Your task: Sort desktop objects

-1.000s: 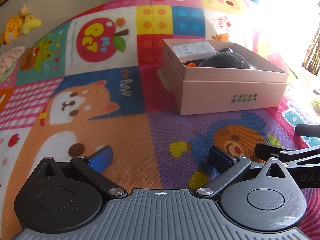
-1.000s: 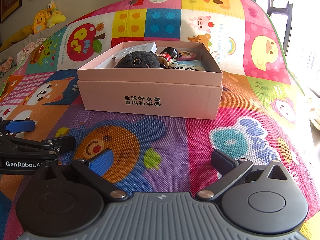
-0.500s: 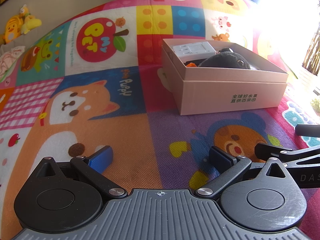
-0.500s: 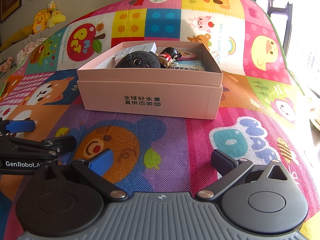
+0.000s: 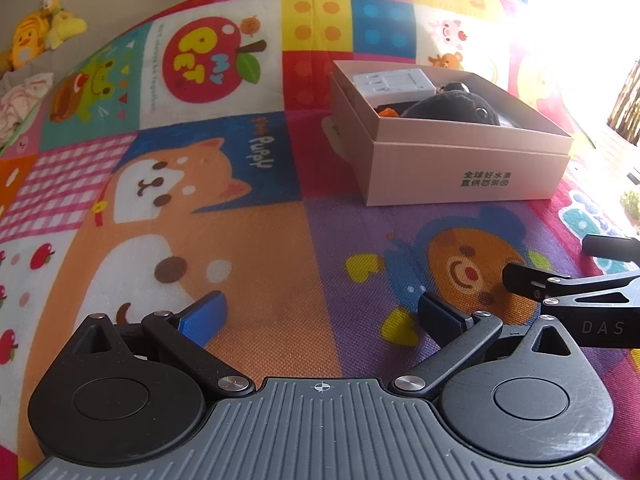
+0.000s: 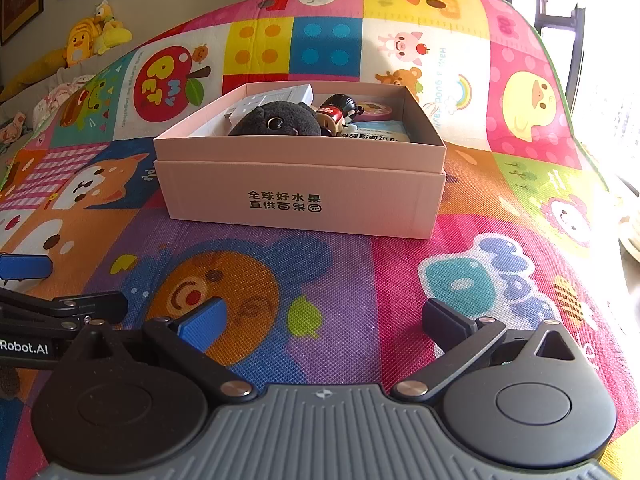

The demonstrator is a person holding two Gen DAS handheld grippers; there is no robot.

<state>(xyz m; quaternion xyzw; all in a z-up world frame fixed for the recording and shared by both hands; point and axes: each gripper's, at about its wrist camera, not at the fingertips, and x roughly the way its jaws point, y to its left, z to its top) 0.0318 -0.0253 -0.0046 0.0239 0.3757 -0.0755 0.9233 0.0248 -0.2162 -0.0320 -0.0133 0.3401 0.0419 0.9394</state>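
A: Status on left gripper [image 5: 320,316]?
B: Spread wide, nothing between the fingers. Low over the play mat [image 5: 256,248], above the orange and purple patches. Blue pad on one fingertip [image 5: 206,316], dark pad on the other.

A: Right gripper [image 6: 324,320]?
B: Same, released and empty. Parked over the bear print, pointed straight at the pink box [image 6: 304,196]. Just beside the left one; each seen at the edge of the other's view.

A: Location of the box?
B: Flat on the mat, ahead of both tools and well clear of the fingertips. Up and to the right in the left wrist view, centred in the right wrist view. Open top, dark Chinese print on the near wall.

A: Contents?
B: Black plush toy [image 6: 276,120] near the front, rising above the rim. White plug adapter [image 5: 394,84] at the back corner. Small red-and-black figurine [image 6: 338,114] just beside the plush. Light blue packet [image 6: 378,132] lying flat on the right side, round pink item [image 6: 374,108] behind it. Something orange [image 5: 386,112] wedged between adapter and plush, too hidden to identify.

A: Anything loose on the mat?
B: Only printed cartoons seen. Yellow plush toys [image 6: 96,34] far back left by the wall, off the mat. Strong glare on the right side.
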